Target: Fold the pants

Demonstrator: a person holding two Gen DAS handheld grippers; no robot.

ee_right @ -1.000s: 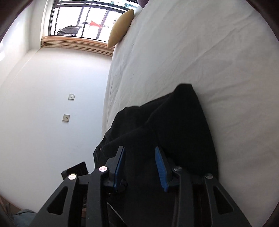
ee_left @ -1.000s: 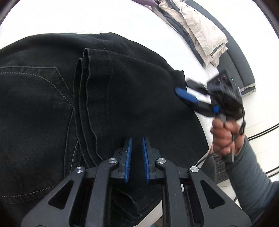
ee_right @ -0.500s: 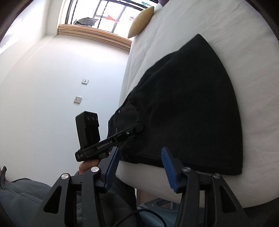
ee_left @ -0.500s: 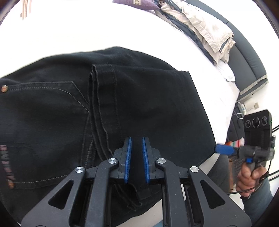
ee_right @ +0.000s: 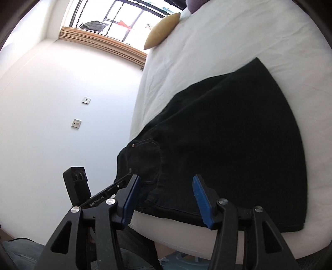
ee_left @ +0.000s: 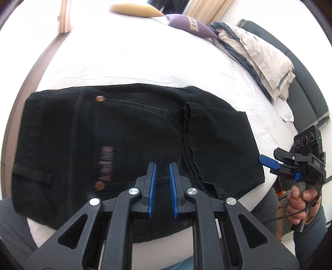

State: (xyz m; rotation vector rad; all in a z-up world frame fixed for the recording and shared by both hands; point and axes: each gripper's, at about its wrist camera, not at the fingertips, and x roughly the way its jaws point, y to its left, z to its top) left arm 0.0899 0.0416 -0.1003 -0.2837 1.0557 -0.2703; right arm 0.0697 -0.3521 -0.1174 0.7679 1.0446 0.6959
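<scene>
Lying folded across mid-frame on the bed (ee_left: 145,58), the pants (ee_left: 124,145) look finished; both tools, left tool (ee_left: 162,190) nearly closed and empty, right tool (ee_right: 166,200) released, should withdraw without snagging the hem.

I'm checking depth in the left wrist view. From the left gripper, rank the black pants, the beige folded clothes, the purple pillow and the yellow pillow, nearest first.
From the left gripper:
1. Black pants, directly ahead, at the bed's near edge.
2. Beige folded clothes, far right.
3. Purple pillow, beyond the clothes, top centre-right.
4. Yellow pillow, top centre, farthest.
</scene>
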